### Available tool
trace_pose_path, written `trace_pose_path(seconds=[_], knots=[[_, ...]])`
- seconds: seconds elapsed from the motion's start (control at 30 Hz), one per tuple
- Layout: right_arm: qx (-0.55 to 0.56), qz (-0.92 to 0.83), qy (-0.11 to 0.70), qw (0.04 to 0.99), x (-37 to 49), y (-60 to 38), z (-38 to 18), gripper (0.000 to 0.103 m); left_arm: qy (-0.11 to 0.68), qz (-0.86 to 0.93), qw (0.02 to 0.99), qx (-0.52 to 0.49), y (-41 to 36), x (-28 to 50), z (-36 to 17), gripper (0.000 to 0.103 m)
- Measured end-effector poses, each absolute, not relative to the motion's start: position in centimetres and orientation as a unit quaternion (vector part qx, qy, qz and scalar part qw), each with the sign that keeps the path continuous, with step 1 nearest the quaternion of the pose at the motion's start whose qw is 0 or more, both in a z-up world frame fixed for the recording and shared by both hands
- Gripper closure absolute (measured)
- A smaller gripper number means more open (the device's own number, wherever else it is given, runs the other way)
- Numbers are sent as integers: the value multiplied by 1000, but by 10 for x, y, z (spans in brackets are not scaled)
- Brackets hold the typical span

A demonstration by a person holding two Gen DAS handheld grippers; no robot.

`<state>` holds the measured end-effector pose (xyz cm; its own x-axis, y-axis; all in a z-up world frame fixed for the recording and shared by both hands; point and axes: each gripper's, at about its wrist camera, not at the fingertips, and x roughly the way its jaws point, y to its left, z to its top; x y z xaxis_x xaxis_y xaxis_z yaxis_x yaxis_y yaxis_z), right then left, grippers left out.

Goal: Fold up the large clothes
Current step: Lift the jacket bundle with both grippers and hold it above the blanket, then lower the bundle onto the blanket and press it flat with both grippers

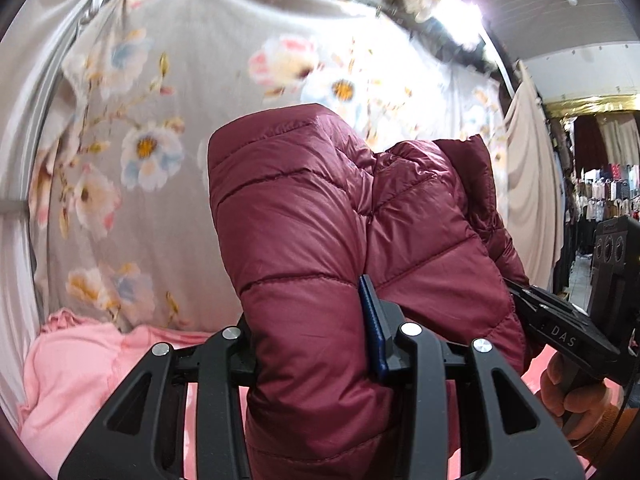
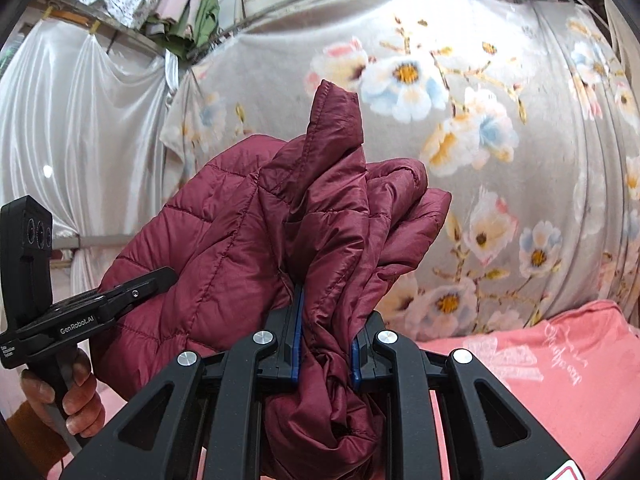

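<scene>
The maroon puffer jacket [image 1: 312, 240] is bunched between both your tools: your left gripper [image 1: 316, 344] clamps a thick quilted fold, your right gripper [image 2: 324, 344] pinches a narrower twisted wad. Just below them lies pink cloth [image 2: 560, 368]. Beyond the jacket hangs a grey floral sheet [image 1: 168, 128].

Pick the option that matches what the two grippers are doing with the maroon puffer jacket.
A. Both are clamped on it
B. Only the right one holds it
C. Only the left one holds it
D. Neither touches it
A: the left gripper pinches a thick quilted fold of the maroon puffer jacket, and the right gripper squeezes a bunched part of it between its blue pads.
</scene>
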<state>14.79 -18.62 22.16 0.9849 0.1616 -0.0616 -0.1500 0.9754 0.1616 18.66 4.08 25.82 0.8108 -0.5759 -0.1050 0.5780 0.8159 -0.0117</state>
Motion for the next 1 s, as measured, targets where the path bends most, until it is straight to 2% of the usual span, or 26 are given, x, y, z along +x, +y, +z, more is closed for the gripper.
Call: trace_pose_path(seconds=[0.37, 0.73, 1.0], knots=[[101, 67, 135, 983, 218, -191, 120, 85, 142, -296, 945, 18, 29, 259, 168, 67], [123, 66, 254, 957, 261, -181, 7, 85, 255, -266, 929, 3, 34, 309, 53, 67], [141, 65, 299, 942, 271, -189, -22, 85, 298, -254, 920, -10, 36, 318, -3, 65]])
